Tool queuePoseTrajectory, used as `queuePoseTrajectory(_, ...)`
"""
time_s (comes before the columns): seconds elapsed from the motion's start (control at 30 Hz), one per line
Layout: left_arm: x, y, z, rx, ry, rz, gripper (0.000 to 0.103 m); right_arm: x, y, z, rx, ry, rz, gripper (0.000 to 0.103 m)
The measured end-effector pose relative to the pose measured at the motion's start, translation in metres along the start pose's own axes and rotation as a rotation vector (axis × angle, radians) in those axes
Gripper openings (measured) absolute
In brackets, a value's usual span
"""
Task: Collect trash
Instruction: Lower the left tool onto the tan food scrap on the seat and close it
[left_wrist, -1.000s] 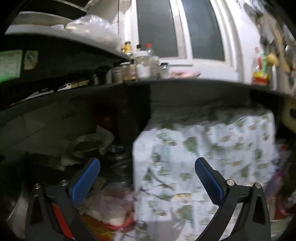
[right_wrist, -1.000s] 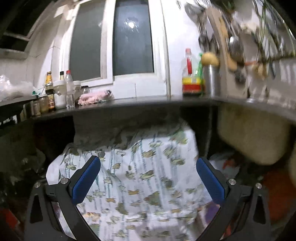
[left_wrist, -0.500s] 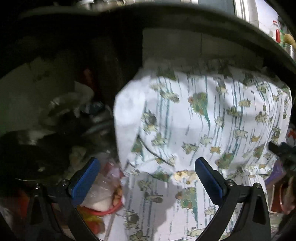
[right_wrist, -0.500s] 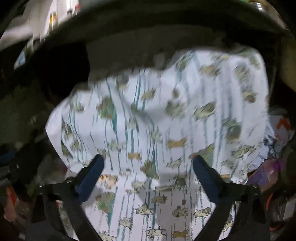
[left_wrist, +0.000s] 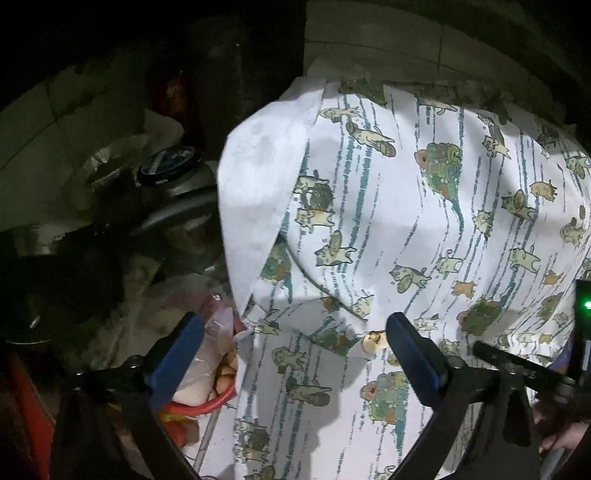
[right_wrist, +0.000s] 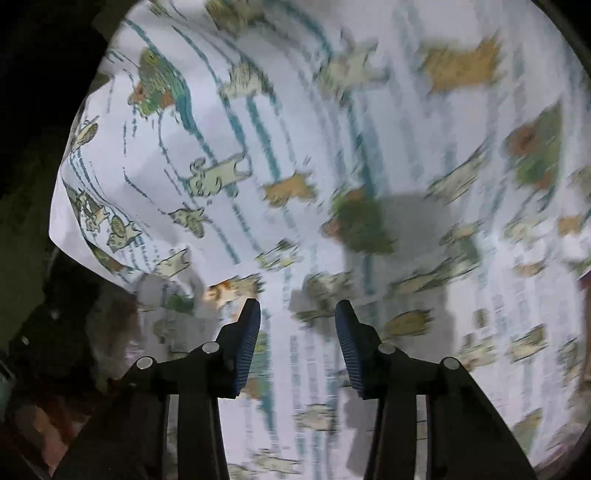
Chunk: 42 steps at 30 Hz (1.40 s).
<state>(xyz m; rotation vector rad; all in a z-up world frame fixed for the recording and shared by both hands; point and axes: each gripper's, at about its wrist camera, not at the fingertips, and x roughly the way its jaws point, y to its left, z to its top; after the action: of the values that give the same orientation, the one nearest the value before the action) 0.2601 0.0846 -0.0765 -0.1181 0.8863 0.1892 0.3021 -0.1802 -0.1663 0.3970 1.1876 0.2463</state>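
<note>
A white cloth printed with cartoon animals and teal streaks (left_wrist: 388, 221) drapes over something bulky under a dark counter; it fills the right wrist view (right_wrist: 332, 166), blurred. My left gripper (left_wrist: 291, 354) is open and empty, its blue fingers just in front of the cloth's lower part. My right gripper (right_wrist: 297, 332) is partly closed with a narrow gap, close to the cloth, with nothing between its pads. Its body shows at the lower right of the left wrist view (left_wrist: 524, 369). Clear plastic bags (left_wrist: 207, 354) lie in a red basin (left_wrist: 207, 402) left of the cloth.
Left of the cloth are dark pots and a jar with a black lid (left_wrist: 170, 166), plus crumpled plastic (left_wrist: 110, 162). A concrete wall (left_wrist: 369, 40) stands behind. A red object (left_wrist: 26, 406) sits at the lower left edge.
Both grippers dropped from the counter and window level down under the counter and moved close to the printed cloth. The right gripper's fingers have narrowed from wide open.
</note>
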Motion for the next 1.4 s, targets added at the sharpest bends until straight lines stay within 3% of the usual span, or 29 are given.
queuePoseTrajectory(0.07, 0.005, -0.001, 0.002, -0.002, 0.015, -0.031, 0.094, 0.014, -0.002, 0.002, 0.047, 0.031, 0.044, 0.042)
queuePoseTrajectory(0.23, 0.021, 0.003, 0.001, -0.030, 0.050, -0.026, 0.086, 0.052, 0.010, -0.003, 0.117, 0.080, 0.083, 0.038)
queuePoseTrajectory(0.4, 0.031, 0.009, -0.006, 0.004, 0.086, 0.008, 0.083, 0.083, 0.029, -0.004, 0.069, 0.062, 0.033, 0.029)
queuePoseTrajectory(0.57, 0.025, 0.015, -0.005, -0.052, 0.098, -0.055, 0.083, 0.102, 0.043, -0.005, 0.047, 0.070, 0.029, 0.029)
queuePoseTrajectory(0.63, 0.024, 0.013, -0.005, -0.033, 0.080, -0.034, 0.083, 0.103, 0.053, -0.009, -0.026, 0.072, -0.021, 0.022)
queuePoseTrajectory(0.67, 0.025, 0.012, -0.005, -0.022, 0.082, -0.028, 0.083, 0.106, 0.058, -0.011, -0.058, 0.092, -0.041, 0.008)
queuePoseTrajectory(0.77, 0.034, 0.005, -0.004, 0.000, 0.103, -0.045, 0.083, 0.097, 0.051, -0.016, -0.060, 0.146, -0.012, 0.006)
queuePoseTrajectory(0.83, 0.042, -0.004, -0.002, 0.041, 0.118, -0.074, 0.082, 0.079, 0.040, -0.013, -0.061, 0.131, -0.010, 0.006)
queuePoseTrajectory(1.0, 0.082, -0.057, -0.004, 0.263, 0.192, -0.197, 0.066, 0.030, 0.011, -0.003, -0.104, 0.091, -0.053, 0.006)
queuePoseTrajectory(1.07, 0.099, -0.075, -0.009, 0.327, 0.242, -0.221, 0.051, 0.016, -0.002, -0.001, -0.111, 0.082, -0.063, 0.006)
queuePoseTrajectory(1.17, 0.113, -0.096, -0.015, 0.435, 0.280, -0.248, 0.044, 0.005, -0.023, 0.003, -0.098, 0.071, -0.077, 0.006)
queuePoseTrajectory(1.3, 0.130, -0.110, -0.012, 0.450, 0.324, -0.296, 0.044, -0.003, -0.043, 0.008, -0.077, 0.091, -0.071, 0.006)
queuePoseTrajectory(1.4, 0.146, -0.110, -0.010, 0.412, 0.356, -0.246, 0.045, -0.004, -0.040, 0.004, -0.110, 0.111, -0.072, 0.006)
